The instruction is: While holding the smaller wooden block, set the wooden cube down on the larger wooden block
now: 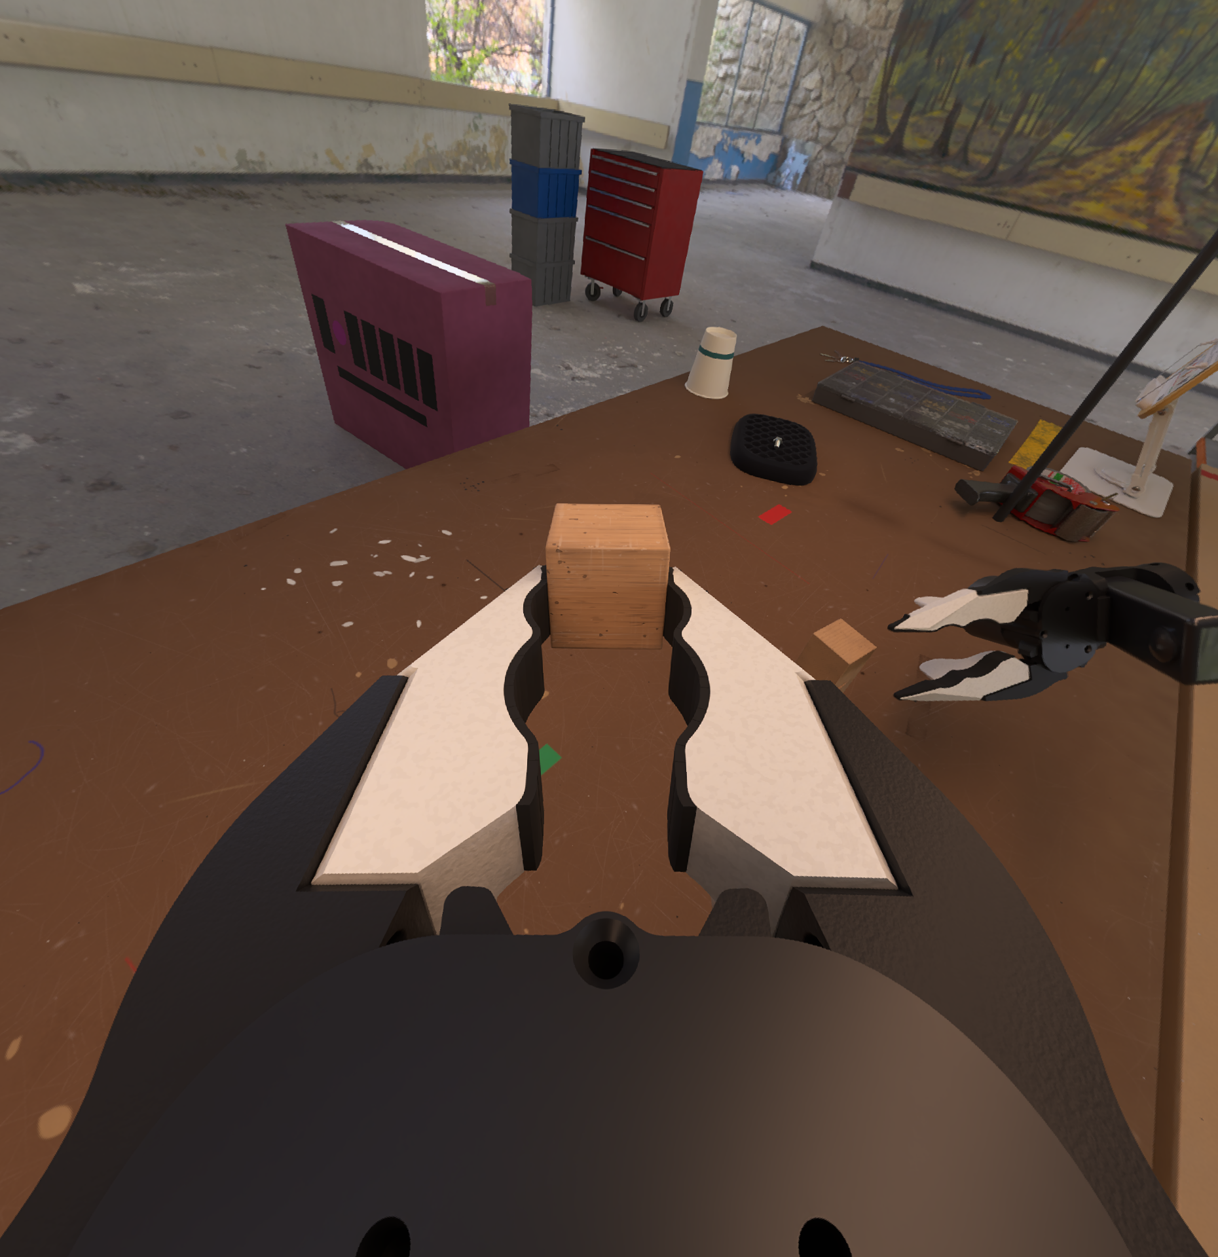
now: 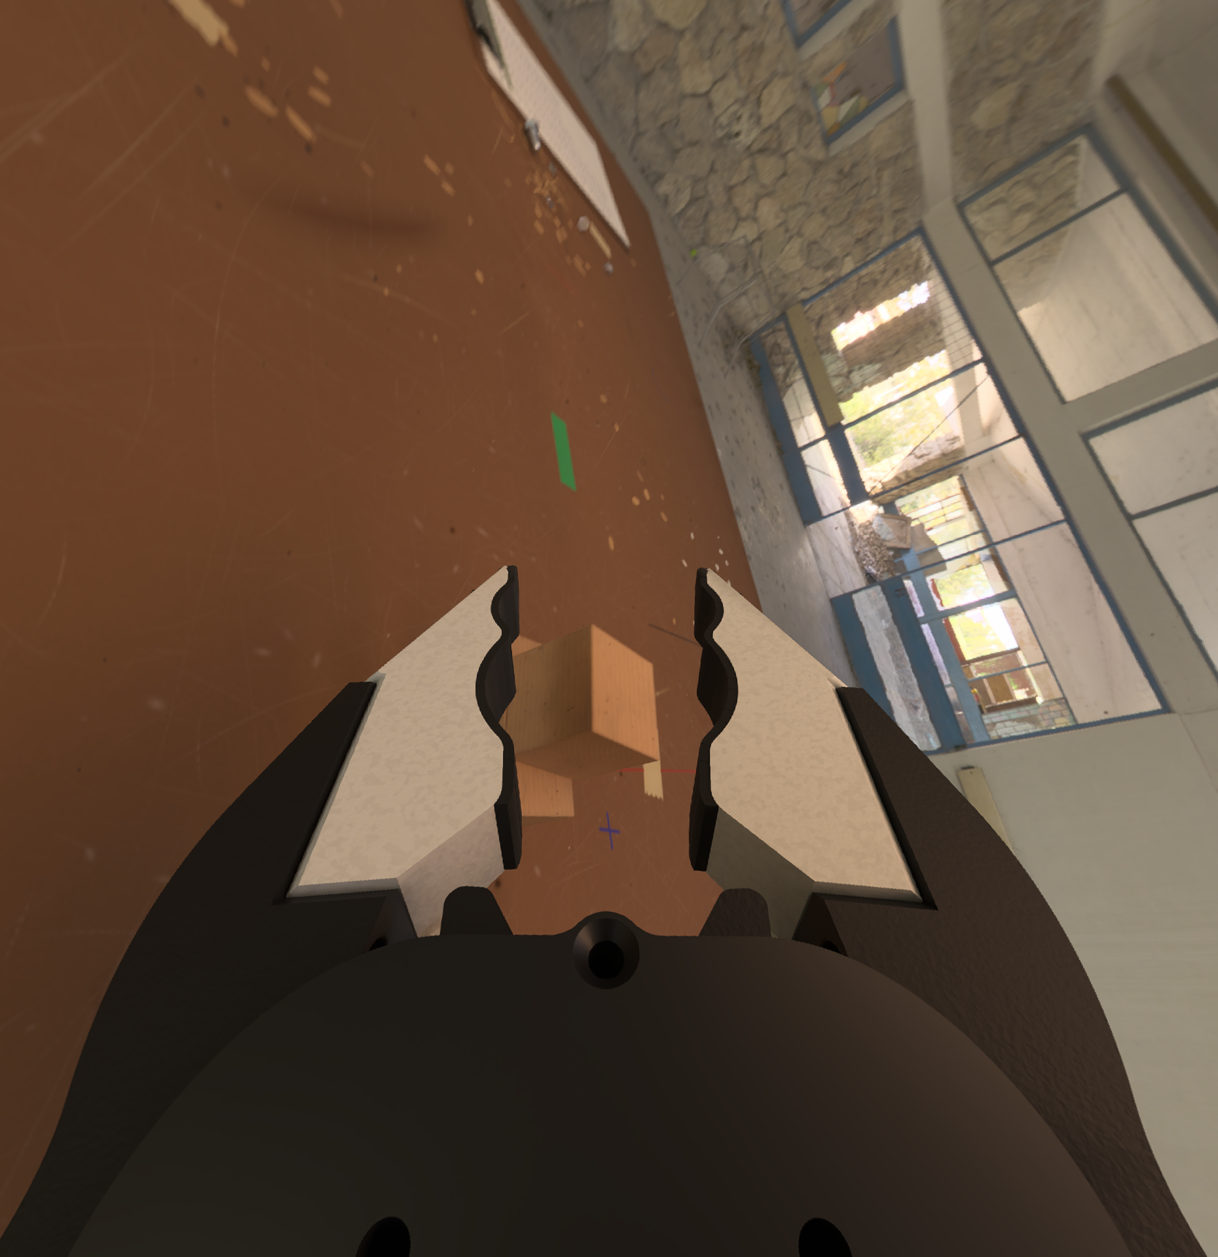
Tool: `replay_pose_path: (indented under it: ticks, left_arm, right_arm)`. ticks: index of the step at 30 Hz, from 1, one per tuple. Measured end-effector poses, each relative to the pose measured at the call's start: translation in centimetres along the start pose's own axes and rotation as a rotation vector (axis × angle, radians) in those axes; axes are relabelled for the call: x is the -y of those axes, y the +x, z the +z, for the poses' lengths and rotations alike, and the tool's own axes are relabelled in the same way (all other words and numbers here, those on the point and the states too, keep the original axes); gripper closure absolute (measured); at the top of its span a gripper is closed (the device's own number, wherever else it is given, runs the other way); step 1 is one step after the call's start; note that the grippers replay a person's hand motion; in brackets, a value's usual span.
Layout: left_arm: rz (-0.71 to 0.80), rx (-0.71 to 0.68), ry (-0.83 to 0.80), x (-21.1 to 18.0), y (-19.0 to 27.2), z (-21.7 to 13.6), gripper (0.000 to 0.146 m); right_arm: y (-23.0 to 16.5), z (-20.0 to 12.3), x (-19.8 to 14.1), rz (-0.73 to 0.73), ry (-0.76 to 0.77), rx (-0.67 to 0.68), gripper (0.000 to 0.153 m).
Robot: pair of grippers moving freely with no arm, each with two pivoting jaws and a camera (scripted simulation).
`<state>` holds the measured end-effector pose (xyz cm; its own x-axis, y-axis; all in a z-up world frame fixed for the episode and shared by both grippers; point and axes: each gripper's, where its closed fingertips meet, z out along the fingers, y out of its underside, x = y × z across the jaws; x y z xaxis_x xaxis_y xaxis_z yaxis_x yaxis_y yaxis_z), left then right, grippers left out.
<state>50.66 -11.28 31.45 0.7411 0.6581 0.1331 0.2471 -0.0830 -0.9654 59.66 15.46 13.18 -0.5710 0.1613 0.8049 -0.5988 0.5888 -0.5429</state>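
Observation:
In the left wrist view my left gripper point(image 1: 606, 571) is shut on a darker wooden block point(image 1: 606, 578), gripped at the fingertips above the brown table point(image 1: 252, 680). To its right my right gripper point(image 1: 895, 660) is open around a pale wooden cube point(image 1: 843, 639). In the right wrist view the cube point(image 2: 593, 700) lies between the open fingers of my right gripper point(image 2: 606, 575), with a gap on its right side. It seems to rest on another pale wooden piece point(image 2: 544, 796), which is mostly hidden behind it and the left finger.
At the table's far end are a paper cup point(image 1: 712, 364), a black mesh pad point(image 1: 773, 449), a dark case point(image 1: 916, 415), a tape dispenser point(image 1: 1048, 507) and a slanted black rod point(image 1: 1116, 381). On the floor stand a purple box point(image 1: 416, 340), a red cart point(image 1: 637, 224) and stacked crates point(image 1: 545, 204).

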Motion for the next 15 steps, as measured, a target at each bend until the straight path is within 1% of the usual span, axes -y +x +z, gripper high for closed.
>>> replay_pose_path:
  ticks: [3,7,9,12,15]
  left_arm:
    - [0.005,-0.003,-0.005,-0.1,0.2,0.1,0.114]
    - [0.006,-0.007,-0.015,-0.2,0.3,0.2,0.114]
    - [0.006,-0.009,-0.02,-0.3,0.3,0.3,0.114]
    - [0.008,-0.01,-0.024,-0.3,0.4,0.3,0.114]
    - [0.006,-0.01,-0.021,-0.3,0.3,0.3,0.114]
  right_arm:
    - [0.9,-0.3,0.1,0.03,0.013,-0.032,0.1]
    - [0.5,-0.1,-1.7,-0.025,-0.078,-0.025,0.097]
    - [0.4,-0.1,-1.9,-0.051,-0.092,-0.026,0.097]
    - [0.3,-0.1,-1.8,-0.048,-0.081,-0.026,0.096]
    - [-0.2,0.1,-2.3,-0.072,-0.112,0.004,0.097]
